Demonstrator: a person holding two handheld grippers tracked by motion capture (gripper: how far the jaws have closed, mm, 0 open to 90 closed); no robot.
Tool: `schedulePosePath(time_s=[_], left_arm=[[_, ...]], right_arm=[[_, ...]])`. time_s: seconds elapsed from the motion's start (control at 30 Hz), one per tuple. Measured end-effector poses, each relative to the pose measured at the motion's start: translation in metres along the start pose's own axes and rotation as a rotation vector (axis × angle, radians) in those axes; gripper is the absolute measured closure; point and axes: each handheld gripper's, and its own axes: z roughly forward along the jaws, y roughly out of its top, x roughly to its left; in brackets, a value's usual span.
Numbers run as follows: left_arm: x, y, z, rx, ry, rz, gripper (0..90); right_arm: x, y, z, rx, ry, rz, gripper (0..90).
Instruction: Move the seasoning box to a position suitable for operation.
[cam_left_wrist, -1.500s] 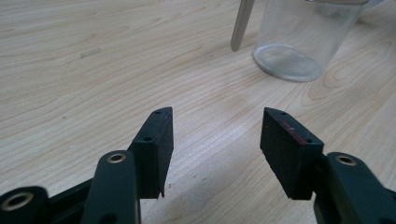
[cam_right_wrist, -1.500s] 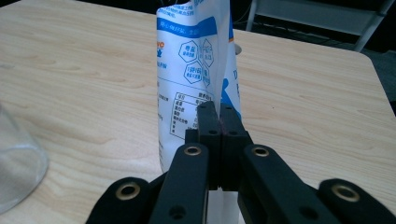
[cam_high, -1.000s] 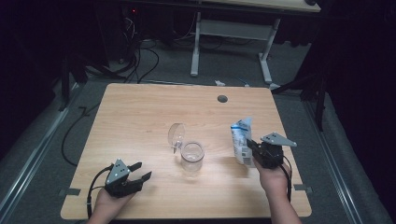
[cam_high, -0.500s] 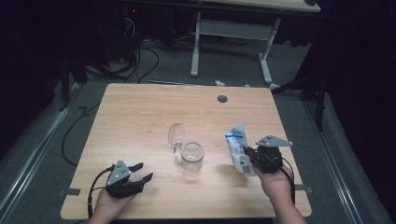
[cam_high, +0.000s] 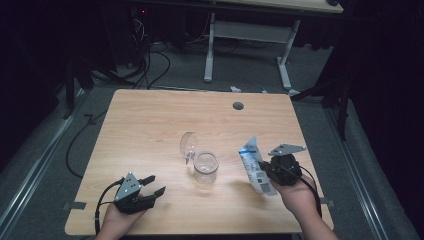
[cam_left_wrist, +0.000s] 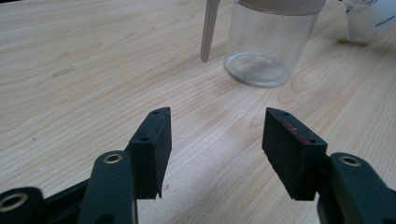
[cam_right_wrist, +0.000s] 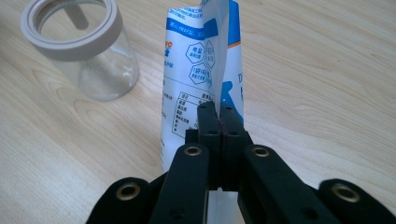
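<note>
A clear glass jar (cam_high: 205, 167) with a pale rim stands open at the table's middle, its hinged lid (cam_high: 188, 145) tipped up behind it. The jar (cam_left_wrist: 267, 44) is ahead of my left gripper (cam_left_wrist: 217, 140), whose jaws stand wide apart over bare wood; that gripper (cam_high: 150, 185) sits near the front left edge. My right gripper (cam_right_wrist: 218, 116) is shut on a white and blue printed pouch (cam_right_wrist: 198, 74), held upright off the table. The pouch (cam_high: 254, 167) hangs right of the jar (cam_right_wrist: 86, 51), with the right gripper (cam_high: 267, 172) beside it.
The wooden table (cam_high: 150, 125) has a round cable hole (cam_high: 238, 106) near its far edge. Beyond it stand a white desk frame (cam_high: 250, 45) and loose cables (cam_high: 150, 60) on the dark floor. Wood lies bare at the far and left parts.
The right gripper has carried the pouch slightly left and nearer the front edge, tilting it. The left gripper has stayed put.
</note>
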Motion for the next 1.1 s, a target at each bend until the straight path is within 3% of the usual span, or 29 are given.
schedulePosePath(time_s=[0.27,0.47,1.1], left_arm=[[-0.001,0.0,-0.001,-0.004,-0.004,0.004,43.0],[-0.002,0.0,0.0,-0.012,-0.008,0.006,42.6],[-0.006,0.0,0.001,-0.009,-0.014,0.036,42.1]], right_arm=[[0.005,0.007,0.001,0.072,0.018,-0.048,90.0],[0.007,0.012,0.0,0.117,0.041,-0.057,90.0],[0.012,0.018,0.002,0.244,0.043,-0.097,90.0]])
